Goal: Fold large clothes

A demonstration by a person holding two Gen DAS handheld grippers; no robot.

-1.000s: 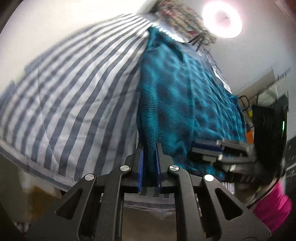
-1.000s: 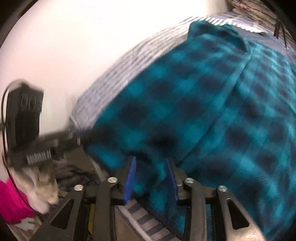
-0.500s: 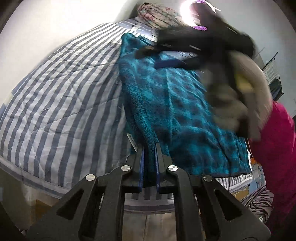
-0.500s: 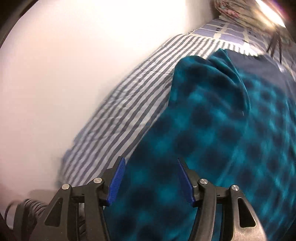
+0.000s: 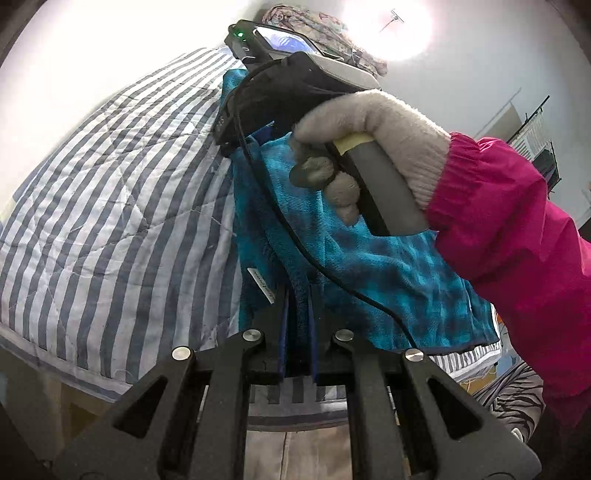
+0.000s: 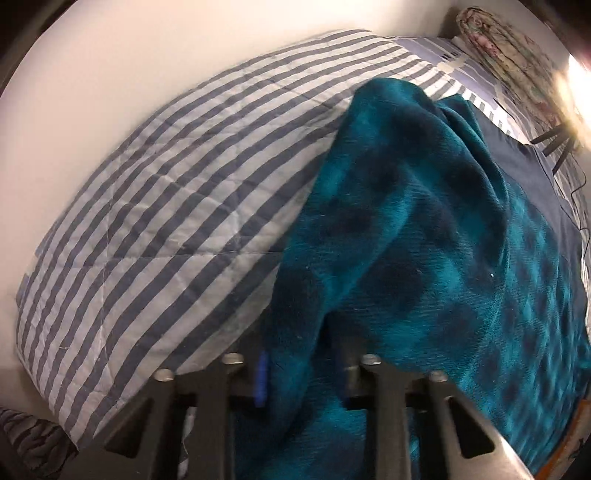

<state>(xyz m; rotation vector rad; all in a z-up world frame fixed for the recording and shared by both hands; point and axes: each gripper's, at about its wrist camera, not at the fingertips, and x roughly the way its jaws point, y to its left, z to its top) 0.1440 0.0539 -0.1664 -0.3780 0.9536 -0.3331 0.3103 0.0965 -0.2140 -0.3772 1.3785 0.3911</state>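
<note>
A teal and dark plaid fleece garment [image 5: 388, 266] lies spread on a striped bed [image 5: 110, 206]. My left gripper [image 5: 298, 314] is shut on its near edge, beside a white label [image 5: 263, 286]. In the left wrist view a gloved hand [image 5: 369, 122] in a pink sleeve [image 5: 517, 229] holds the right tool pointing down over the garment's left side. My right gripper [image 6: 303, 373] is closing on a raised fold of the garment [image 6: 424, 229] at its left edge. The fleece fills the gap between the jaws and hides the right pad.
The striped quilt [image 6: 166, 206] lies bare to the left of the garment, against a white wall [image 6: 92, 92]. A patterned pillow [image 6: 506, 48] and a bright lamp [image 5: 391, 26] are at the bed's far end. Dark striped cloth [image 5: 509, 391] hangs below the near edge.
The right gripper left the near hem, opened wide, swung over to the garment's left edge further up, and narrowed onto a fold there. The left gripper kept its grip.
</note>
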